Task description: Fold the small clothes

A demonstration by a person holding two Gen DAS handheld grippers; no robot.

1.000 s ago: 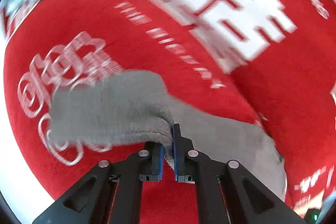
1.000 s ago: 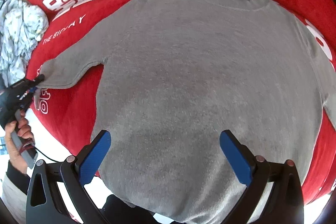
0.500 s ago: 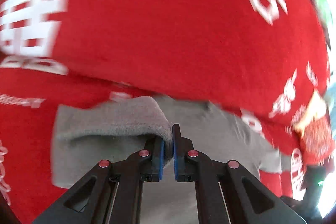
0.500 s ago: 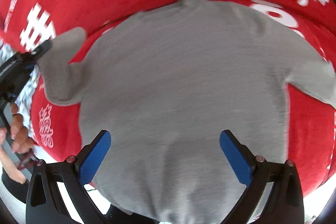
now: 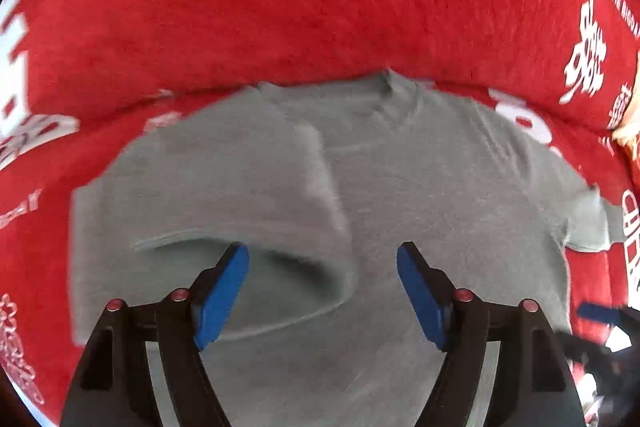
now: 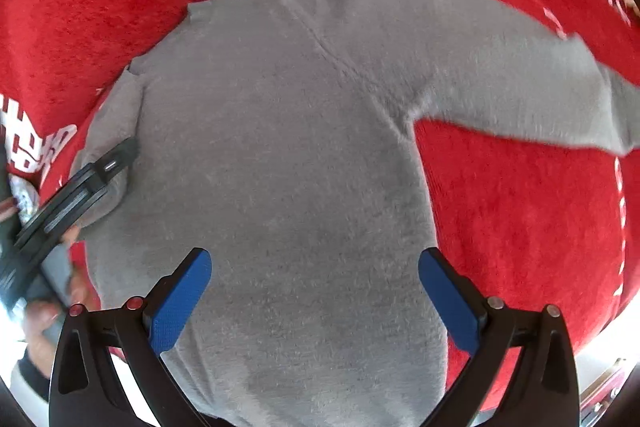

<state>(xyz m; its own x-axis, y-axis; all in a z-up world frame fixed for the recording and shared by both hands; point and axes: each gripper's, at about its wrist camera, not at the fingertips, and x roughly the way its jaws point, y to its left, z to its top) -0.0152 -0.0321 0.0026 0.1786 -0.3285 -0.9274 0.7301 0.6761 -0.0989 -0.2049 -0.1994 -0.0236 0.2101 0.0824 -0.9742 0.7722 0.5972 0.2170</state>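
grey sweater point(image 5: 440, 195) hem cut off below; left gripper point(image 5: 323, 259) opening, right gripper point(image 6: 314, 267) wide, both empty

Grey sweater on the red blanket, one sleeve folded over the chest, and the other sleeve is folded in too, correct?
Not quite. The right wrist view shows the other sleeve lying stretched out on the red blanket, not folded in. The rest holds: the grey sweater has one sleeve folded over its chest, seen in the left wrist view.
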